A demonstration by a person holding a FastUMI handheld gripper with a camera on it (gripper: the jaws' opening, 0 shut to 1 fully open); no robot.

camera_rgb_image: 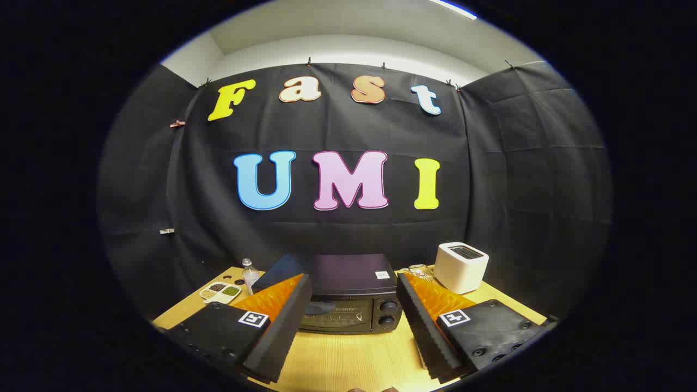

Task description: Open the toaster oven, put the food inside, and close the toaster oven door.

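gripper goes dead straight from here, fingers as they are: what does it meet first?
Most likely the toaster oven, at its closed front door. It sits on the table just beyond the open gripper, centred between the fingers, with only bare tabletop before it. Depth is hard to judge through the fisheye.

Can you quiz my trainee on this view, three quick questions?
1. True or false: the oven door is shut.
2. What sits right of the oven: A) toaster B) bottle C) tray?
3. Fill in: the gripper fingers are ___, nothing between them.

Key: 1 true; 2 A; 3 open.
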